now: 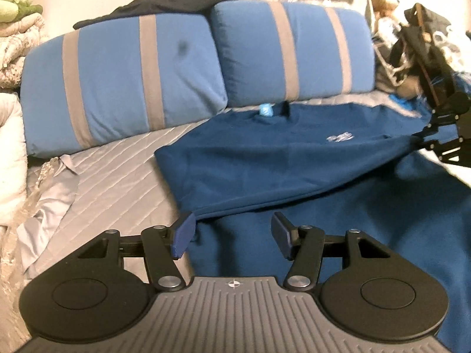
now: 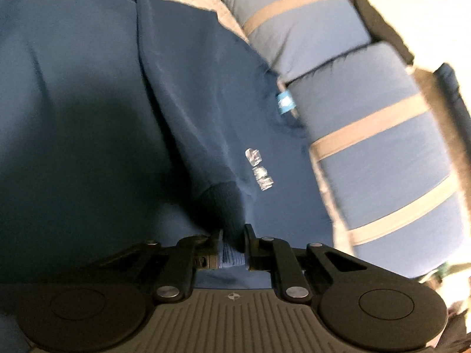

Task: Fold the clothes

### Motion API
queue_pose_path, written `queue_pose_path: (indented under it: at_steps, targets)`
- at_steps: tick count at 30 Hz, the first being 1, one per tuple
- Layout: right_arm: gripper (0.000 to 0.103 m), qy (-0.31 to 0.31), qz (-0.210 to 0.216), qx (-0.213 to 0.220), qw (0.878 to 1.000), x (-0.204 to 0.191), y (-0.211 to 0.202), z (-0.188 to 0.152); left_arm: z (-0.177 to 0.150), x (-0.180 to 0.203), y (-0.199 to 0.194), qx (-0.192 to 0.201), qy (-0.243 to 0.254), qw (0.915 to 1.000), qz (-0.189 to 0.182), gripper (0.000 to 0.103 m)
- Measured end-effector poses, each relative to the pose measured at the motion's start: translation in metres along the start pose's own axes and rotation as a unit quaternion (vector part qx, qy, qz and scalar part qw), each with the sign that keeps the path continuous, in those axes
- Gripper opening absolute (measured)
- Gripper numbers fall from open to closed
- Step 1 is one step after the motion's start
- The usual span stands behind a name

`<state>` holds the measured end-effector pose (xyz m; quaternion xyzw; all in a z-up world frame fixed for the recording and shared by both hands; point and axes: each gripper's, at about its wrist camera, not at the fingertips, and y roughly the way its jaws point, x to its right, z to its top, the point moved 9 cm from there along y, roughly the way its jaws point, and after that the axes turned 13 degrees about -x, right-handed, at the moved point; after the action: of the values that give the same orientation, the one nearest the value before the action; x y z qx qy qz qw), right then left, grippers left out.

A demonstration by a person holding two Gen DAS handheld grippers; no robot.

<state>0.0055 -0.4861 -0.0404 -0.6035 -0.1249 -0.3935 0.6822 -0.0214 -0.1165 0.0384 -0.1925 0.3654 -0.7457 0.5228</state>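
Note:
A dark blue sweatshirt (image 1: 294,158) with a small white chest logo lies spread on the grey quilted bed (image 1: 117,176). My left gripper (image 1: 232,235) is open and empty, just above the sweatshirt's near folded edge. My right gripper (image 2: 232,244) is shut on the sleeve's dark ribbed cuff (image 2: 226,209) and holds the sleeve across the sweatshirt (image 2: 188,111). In the left wrist view the right gripper (image 1: 424,139) shows at the far right, pinching the cloth and pulling it taut.
Two blue pillows with grey stripes (image 1: 126,82) (image 1: 294,50) lie along the head of the bed. A pile of dark clothes and cords (image 1: 412,44) sits at the right. Folded blankets (image 1: 14,38) are stacked at the left.

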Motion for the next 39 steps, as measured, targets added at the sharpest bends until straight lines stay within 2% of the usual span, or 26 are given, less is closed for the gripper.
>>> queue_pose_path:
  at_steps: [1,3,4,5,10,13,15,17,20,24,28,32,34,37,39]
  targets:
    - [0.02,0.006,0.002,-0.001,1.0,0.0,-0.003,-0.003,-0.001,0.003,-0.002,0.003,-0.006,1.0,-0.004,0.058]
    - [0.041,0.024,0.005,-0.008,1.0,0.001,-0.005,-0.01,-0.002,0.008,-0.005,0.008,-0.018,0.9997,-0.013,0.064]
    - [0.057,0.04,0.004,-0.009,0.999,0.002,-0.005,-0.015,-0.003,0.012,-0.005,0.007,-0.019,0.9997,-0.014,0.065]
    - [0.067,0.063,0.007,-0.009,0.998,0.005,-0.005,-0.02,-0.003,0.017,-0.006,0.006,-0.018,0.9997,-0.014,0.065]
    - [0.094,0.197,0.034,-0.008,0.98,0.026,-0.009,-0.041,-0.006,0.037,-0.006,-0.003,-0.017,0.9998,-0.01,0.069]
    - [0.1,0.288,0.062,-0.008,0.956,0.04,-0.01,-0.056,-0.007,0.044,-0.002,-0.008,-0.024,0.9997,-0.005,0.069]
    - [0.101,0.356,0.087,-0.009,0.93,0.049,-0.01,-0.068,-0.009,0.047,0.003,-0.012,-0.029,0.9995,-0.006,0.069]
    - [0.101,0.424,0.114,-0.006,0.898,0.058,-0.01,-0.083,-0.011,0.05,0.008,-0.016,-0.035,0.9992,-0.007,0.069]
    - [0.099,0.498,0.133,0.022,0.857,0.069,-0.013,-0.108,-0.016,0.054,0.015,-0.022,-0.039,0.999,-0.004,0.069]
    - [0.091,0.554,0.094,0.024,0.827,0.087,-0.019,-0.151,-0.021,0.057,0.024,-0.033,-0.044,0.9985,-0.004,0.069]
    - [0.082,0.62,0.063,0.019,0.782,0.116,-0.023,-0.211,-0.021,0.056,0.026,-0.039,-0.052,0.9979,-0.007,0.069]
    - [0.074,0.681,0.002,-0.005,0.732,0.149,-0.025,-0.279,-0.023,0.055,0.032,-0.055,-0.06,0.9966,-0.011,0.069]
    - [0.07,0.718,-0.015,-0.008,0.695,0.162,-0.023,-0.313,-0.024,0.054,0.034,-0.061,-0.066,0.9959,-0.016,0.069]
    - [0.066,0.774,-0.037,-0.006,0.632,0.175,-0.021,-0.362,-0.024,0.054,0.035,-0.066,-0.069,0.9953,-0.017,0.069]
    - [0.063,0.8,-0.048,-0.005,0.598,0.181,-0.017,-0.387,-0.025,0.055,0.036,-0.068,-0.065,0.9955,-0.014,0.069]
